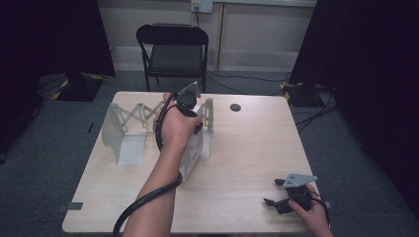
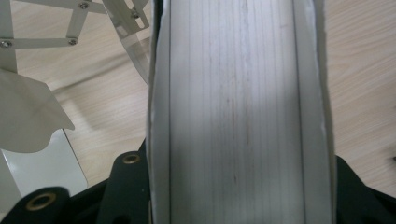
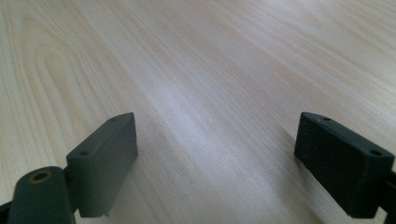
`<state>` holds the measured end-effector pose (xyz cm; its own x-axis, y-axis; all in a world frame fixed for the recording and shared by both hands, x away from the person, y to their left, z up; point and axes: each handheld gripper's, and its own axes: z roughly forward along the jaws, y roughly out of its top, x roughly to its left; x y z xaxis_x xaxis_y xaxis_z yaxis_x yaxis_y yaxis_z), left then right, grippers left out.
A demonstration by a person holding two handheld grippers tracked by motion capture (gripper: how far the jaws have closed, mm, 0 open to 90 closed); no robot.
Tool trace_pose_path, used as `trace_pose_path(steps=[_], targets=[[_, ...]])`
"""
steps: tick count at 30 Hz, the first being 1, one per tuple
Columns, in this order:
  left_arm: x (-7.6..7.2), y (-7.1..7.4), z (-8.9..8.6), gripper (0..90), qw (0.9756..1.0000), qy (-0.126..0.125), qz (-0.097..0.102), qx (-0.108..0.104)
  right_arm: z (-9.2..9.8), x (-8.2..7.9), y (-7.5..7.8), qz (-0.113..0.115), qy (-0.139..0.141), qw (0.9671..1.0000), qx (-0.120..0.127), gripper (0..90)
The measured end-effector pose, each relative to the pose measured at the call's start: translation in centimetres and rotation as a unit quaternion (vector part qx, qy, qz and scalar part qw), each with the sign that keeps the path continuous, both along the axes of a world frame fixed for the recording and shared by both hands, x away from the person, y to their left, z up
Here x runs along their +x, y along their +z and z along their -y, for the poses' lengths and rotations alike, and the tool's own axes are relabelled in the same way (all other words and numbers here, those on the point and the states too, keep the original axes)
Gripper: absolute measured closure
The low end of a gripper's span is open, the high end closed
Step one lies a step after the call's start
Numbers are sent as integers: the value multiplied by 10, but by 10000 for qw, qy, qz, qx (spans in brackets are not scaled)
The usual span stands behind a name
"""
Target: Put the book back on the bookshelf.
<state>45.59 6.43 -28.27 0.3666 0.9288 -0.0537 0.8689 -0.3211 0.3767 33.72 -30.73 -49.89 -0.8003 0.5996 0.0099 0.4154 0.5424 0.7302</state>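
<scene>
A thick white book (image 1: 193, 148) stands on its edge on the wooden table (image 1: 247, 148), leaning against the right end of a metal scissor-type book rack (image 1: 123, 133). My left gripper (image 1: 190, 106) comes down on the book from above, under the person's hand. In the left gripper view my left gripper (image 2: 240, 186) is shut on the book (image 2: 238, 93), its page edges between the two black jaws. My right gripper (image 1: 274, 191) rests near the table's front right corner. It stands open (image 3: 217, 158) over bare wood, with nothing between its fingers.
The rack's left end plate (image 1: 116, 136) and its lattice (image 2: 70, 28) lie left of the book. A dark round hole (image 1: 235, 107) marks the table's far side. A black folding chair (image 1: 173, 49) stands beyond the table, with cables on the floor.
</scene>
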Motion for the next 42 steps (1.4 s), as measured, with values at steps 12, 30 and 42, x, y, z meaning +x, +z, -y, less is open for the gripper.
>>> trace_pose_path(steps=[12, 30, 42], targets=[[7, 0, 5, 529, 9999, 92, 27, -32, 0, 0, 0, 14, 7, 10000, -3, 124], [18, 2, 9, 530, 9997, 225, 38, 13, 0, 0, 0, 6, 4, 10000, 0, 124], [24, 1, 13, 530, 9998, 196, -18, 23, 0, 0, 0, 6, 5, 10000, 0, 124]])
